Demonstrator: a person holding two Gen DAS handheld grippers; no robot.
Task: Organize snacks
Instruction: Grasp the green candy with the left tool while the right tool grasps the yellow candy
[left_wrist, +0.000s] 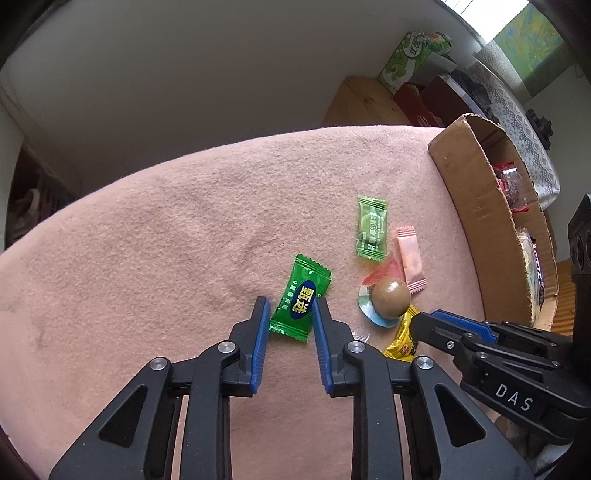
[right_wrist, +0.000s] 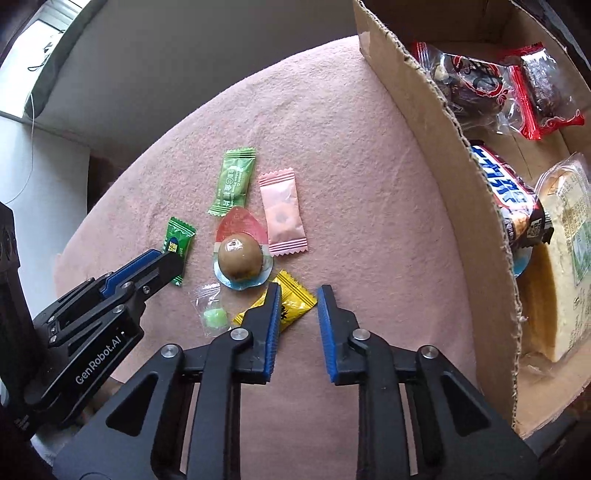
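Jaws of the left gripper (left_wrist: 288, 308) straddle a dark green foil candy (left_wrist: 300, 299), unclosed; the right gripper (right_wrist: 297, 295) gapes empty; only its camera reveals a clear-wrapped pale green sweet (right_wrist: 211, 314) at nine o'clock.

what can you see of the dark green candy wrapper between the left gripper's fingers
The dark green crinkle-edged plastic candy wrapper has a blue oval with yellow characters. It lies flat and sealed on the pink fuzzy cloth, tilted, partly between the open left gripper fingers. Whether the blue pads touch it is unclear. It sits apart from the neighbouring snacks.
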